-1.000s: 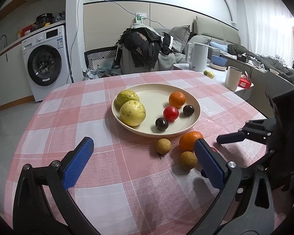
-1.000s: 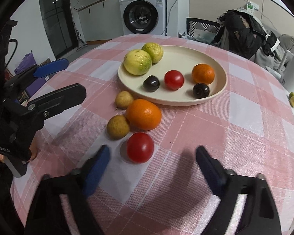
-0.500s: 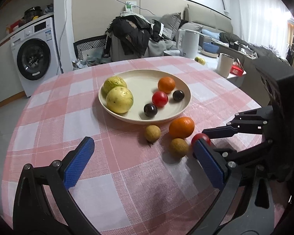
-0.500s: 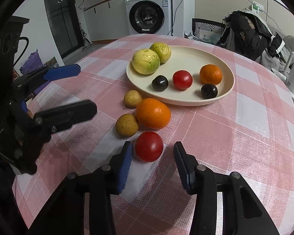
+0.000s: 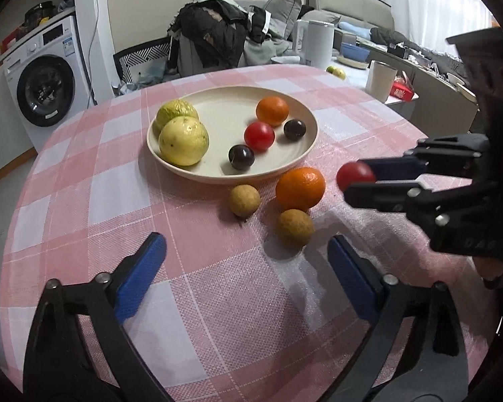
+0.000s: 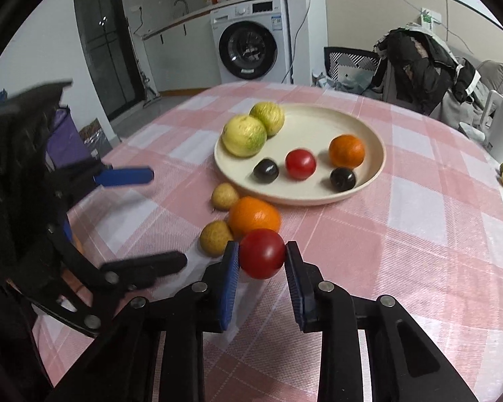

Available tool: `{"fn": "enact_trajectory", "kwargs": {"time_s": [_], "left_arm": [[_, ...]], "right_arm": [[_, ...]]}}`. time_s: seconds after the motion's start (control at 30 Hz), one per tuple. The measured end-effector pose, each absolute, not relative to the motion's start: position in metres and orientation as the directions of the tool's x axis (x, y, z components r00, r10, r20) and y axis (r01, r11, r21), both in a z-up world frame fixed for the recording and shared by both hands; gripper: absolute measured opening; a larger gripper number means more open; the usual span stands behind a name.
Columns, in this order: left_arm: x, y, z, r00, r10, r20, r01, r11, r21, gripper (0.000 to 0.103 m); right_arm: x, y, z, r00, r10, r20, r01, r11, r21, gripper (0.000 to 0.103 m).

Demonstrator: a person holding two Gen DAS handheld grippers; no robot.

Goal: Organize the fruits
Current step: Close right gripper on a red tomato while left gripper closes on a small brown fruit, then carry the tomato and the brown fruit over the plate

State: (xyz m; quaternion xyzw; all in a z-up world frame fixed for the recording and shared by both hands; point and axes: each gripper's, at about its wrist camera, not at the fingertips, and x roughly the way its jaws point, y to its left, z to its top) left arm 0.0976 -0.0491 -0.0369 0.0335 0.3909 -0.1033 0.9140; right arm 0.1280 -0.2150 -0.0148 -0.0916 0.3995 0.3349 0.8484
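Observation:
A cream plate (image 5: 305,147) on the pink checked cloth holds two yellow-green fruits, a small orange, a red tomato and two dark plums. In front of it lie a large orange (image 5: 300,189) and two small brown fruits (image 5: 244,201) (image 5: 295,231). My right gripper (image 6: 261,249) is shut on a second red tomato (image 6: 261,258), beside the large orange (image 6: 253,216). The left wrist view shows the same gripper (image 5: 362,181) gripping that tomato (image 5: 352,174). My left gripper (image 5: 244,248) is closing, with nothing between its pads. The nearer brown fruit sits just ahead of its right finger.
A washing machine (image 5: 47,90) stands back left. Behind the round table is a chair piled with dark clothes (image 5: 214,40). A low side table at the right carries a white kettle (image 5: 318,43) and a cup (image 5: 380,78). The plate rim (image 6: 379,154) lies beyond the held tomato.
My right gripper's jaws went from wide apart to shut on the red tomato. The left gripper came forward and down toward the loose fruits, and its jaws narrowed a little.

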Motion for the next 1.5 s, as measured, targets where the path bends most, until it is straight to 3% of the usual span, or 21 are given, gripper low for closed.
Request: {"fn": "enact_trajectory", "kwargs": {"time_s": [0.37, 0.53, 0.6, 0.63, 1.5], "left_arm": [[0.114, -0.070, -0.052, 0.597, -0.199, -0.777, 0.285, 0.958, -0.027, 0.054], [0.119, -0.079, -0.051, 0.599, -0.208, -0.773, 0.305, 0.952, -0.020, 0.046], [0.119, -0.083, -0.052, 0.598, -0.211, -0.773, 0.314, 0.949, -0.016, 0.029], [0.120, -0.084, -0.052, 0.596, -0.211, -0.774, 0.316, 0.949, -0.015, 0.026], [0.102, -0.046, -0.017, 0.697, -0.227, -0.680, 0.242, 0.967, -0.075, 0.024]], "right_arm": [[0.132, -0.224, -0.009, 0.481, 0.490, -0.727, -0.616, 0.779, 0.118, 0.028], [0.133, -0.229, -0.008, 0.489, 0.485, -0.725, -0.607, 0.786, 0.116, 0.028], [0.133, -0.230, -0.007, 0.493, 0.485, -0.723, -0.606, 0.787, 0.115, 0.028], [0.133, -0.231, -0.007, 0.495, 0.483, -0.722, -0.604, 0.789, 0.114, 0.028], [0.140, -0.240, -0.003, 0.524, 0.503, -0.687, -0.571, 0.806, 0.155, 0.028]]}}
